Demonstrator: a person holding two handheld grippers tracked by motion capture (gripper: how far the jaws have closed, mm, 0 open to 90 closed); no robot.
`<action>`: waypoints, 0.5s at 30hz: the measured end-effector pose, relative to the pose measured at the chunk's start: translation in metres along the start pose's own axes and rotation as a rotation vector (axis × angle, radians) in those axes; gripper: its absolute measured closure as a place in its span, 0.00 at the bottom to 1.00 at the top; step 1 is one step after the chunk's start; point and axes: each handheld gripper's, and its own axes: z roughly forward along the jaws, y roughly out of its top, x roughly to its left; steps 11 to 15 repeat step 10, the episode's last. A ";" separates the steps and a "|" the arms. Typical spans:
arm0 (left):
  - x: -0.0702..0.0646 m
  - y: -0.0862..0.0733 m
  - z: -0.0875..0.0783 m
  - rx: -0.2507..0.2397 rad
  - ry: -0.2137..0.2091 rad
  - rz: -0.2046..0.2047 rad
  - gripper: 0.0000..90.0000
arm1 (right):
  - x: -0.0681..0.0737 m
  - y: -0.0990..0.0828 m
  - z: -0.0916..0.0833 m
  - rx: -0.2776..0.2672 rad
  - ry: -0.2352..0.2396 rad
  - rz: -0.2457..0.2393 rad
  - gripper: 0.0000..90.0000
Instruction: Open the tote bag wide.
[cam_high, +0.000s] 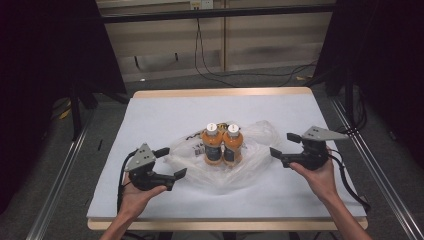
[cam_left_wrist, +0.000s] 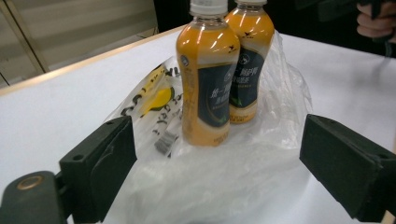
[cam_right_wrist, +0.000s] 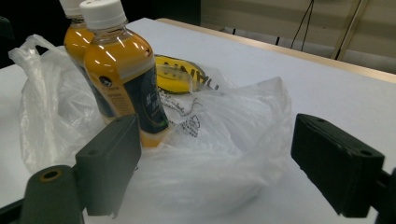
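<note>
Glossy plastic bottles (cam_high: 222, 144) stand on a thin, crinkled clear plastic bag (cam_high: 250, 165); the surface (cam_high: 165, 115) is matt white.

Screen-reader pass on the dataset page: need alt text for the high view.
Two orange drink bottles stand upright side by side on a crumpled clear plastic bag in the middle of a white table. A person holds an open left hand-held gripper and right hand-held gripper on either side, both clear of the bag.

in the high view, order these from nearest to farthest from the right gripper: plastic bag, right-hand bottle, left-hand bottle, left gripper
1. plastic bag, just left of the right gripper
2. right-hand bottle, standing mid-table
3. left-hand bottle, touching it on the far side
4. left gripper, across the bag
</note>
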 end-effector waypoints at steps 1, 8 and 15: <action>0.001 -0.002 -0.004 0.002 0.005 -0.004 0.09 | -0.001 -0.004 -0.006 -0.009 -0.003 0.014 0.17; 0.014 -0.025 -0.016 0.020 0.026 -0.075 0.04 | -0.002 -0.034 -0.044 -0.066 -0.061 0.064 0.16; 0.015 -0.028 -0.015 0.024 0.038 -0.067 0.03 | -0.003 -0.042 -0.048 -0.058 -0.081 0.079 0.15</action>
